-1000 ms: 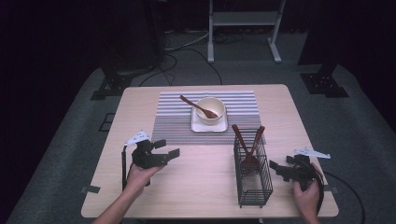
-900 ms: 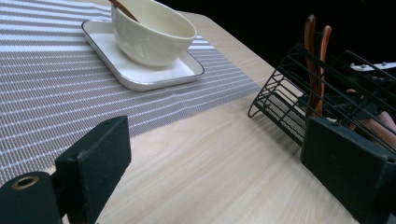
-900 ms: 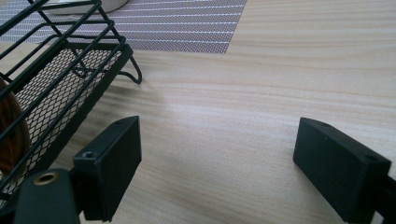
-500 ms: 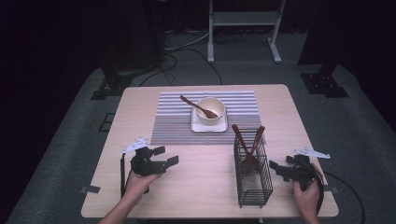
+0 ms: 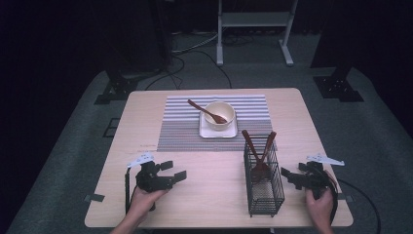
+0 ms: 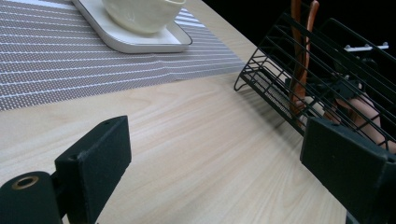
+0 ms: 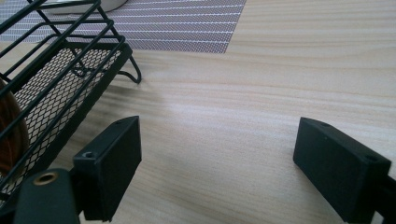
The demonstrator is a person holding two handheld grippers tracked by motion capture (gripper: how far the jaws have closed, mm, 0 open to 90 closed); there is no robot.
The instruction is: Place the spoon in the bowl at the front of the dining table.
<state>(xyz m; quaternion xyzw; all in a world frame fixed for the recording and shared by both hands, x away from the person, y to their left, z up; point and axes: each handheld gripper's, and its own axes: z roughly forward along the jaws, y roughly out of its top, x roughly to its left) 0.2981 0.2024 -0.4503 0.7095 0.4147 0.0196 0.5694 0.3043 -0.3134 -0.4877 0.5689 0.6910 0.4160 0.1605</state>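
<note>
A cream bowl (image 5: 218, 114) with a wooden spoon (image 5: 207, 111) in it rests on a white square plate (image 5: 204, 132), on a striped placemat (image 5: 180, 127). Right of centre stands a black wire basket (image 5: 264, 195) holding two wooden utensils (image 5: 258, 148). My left gripper (image 5: 174, 170) is open over bare wood at the front left, pointing toward the basket (image 6: 327, 56). My right gripper (image 5: 288, 178) is open just right of the basket (image 7: 60, 79), near its base. Nothing is between either pair of jaws (image 6: 219, 163) (image 7: 219, 163).
The table's near edge (image 5: 214, 226) lies just behind both hands. Bare wood stretches between the left gripper and the basket. The placemat's corner (image 7: 187, 23) lies beyond the right gripper. Stand legs and cables (image 5: 195, 48) sit on the dark floor beyond the table.
My left gripper has drawn back a little toward the near edge, staying open. The right gripper, basket and bowl have not moved.
</note>
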